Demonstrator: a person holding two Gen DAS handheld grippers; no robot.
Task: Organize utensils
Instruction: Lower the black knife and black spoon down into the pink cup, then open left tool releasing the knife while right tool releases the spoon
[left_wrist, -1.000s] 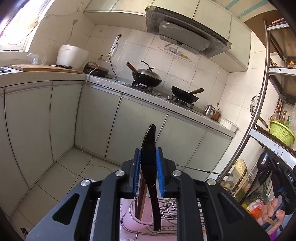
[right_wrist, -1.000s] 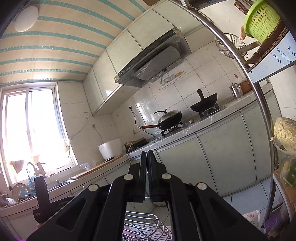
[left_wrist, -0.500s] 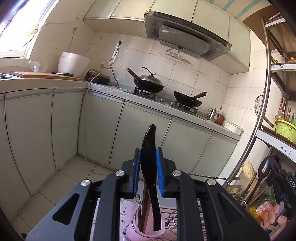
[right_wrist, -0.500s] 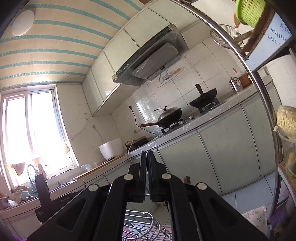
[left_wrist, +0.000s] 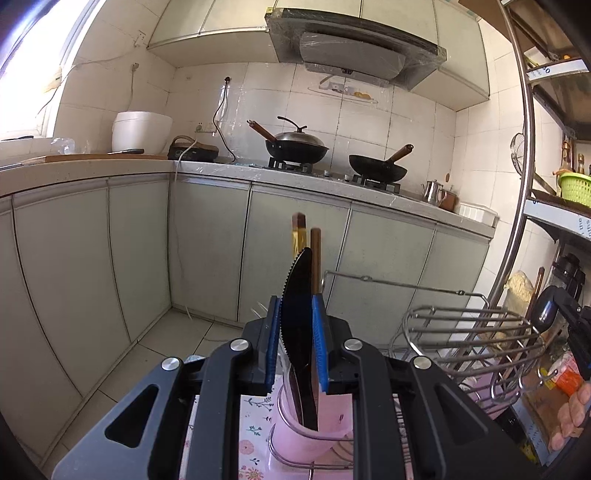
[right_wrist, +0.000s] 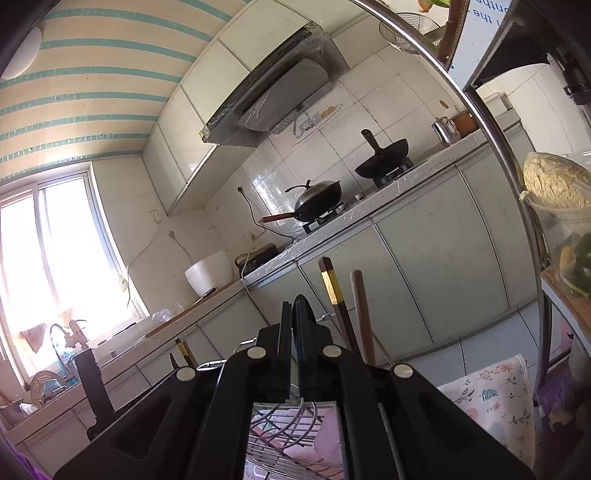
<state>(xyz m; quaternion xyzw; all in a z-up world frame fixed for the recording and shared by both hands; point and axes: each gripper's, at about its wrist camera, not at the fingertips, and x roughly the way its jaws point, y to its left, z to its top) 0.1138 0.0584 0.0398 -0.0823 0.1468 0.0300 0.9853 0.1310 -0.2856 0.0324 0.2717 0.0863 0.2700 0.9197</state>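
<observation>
Blue pads on my left gripper (left_wrist: 297, 343) stay clamped on a black serrated knife (left_wrist: 298, 314), its blade upright with the tip pointing up and its lower end reaching down into a pink utensil cup (left_wrist: 310, 437) held by a wire ring. Compared with a second ago, I have brought the gripper lower: the cup's rim now sits just beneath the pads, and two wooden chopsticks (left_wrist: 314, 258) standing in the cup rise into view directly behind the blade. A wire dish rack (left_wrist: 469, 332) has also come into view to the right, beside the cup, where before only its lower bars showed. My right gripper (right_wrist: 294, 325) has its fingers pressed together, holding nothing, as before; it now looks over the same chopsticks and the rack's wires. Behind everything, grey-green cabinets (left_wrist: 207, 243) carry two woks (left_wrist: 376, 168).
</observation>
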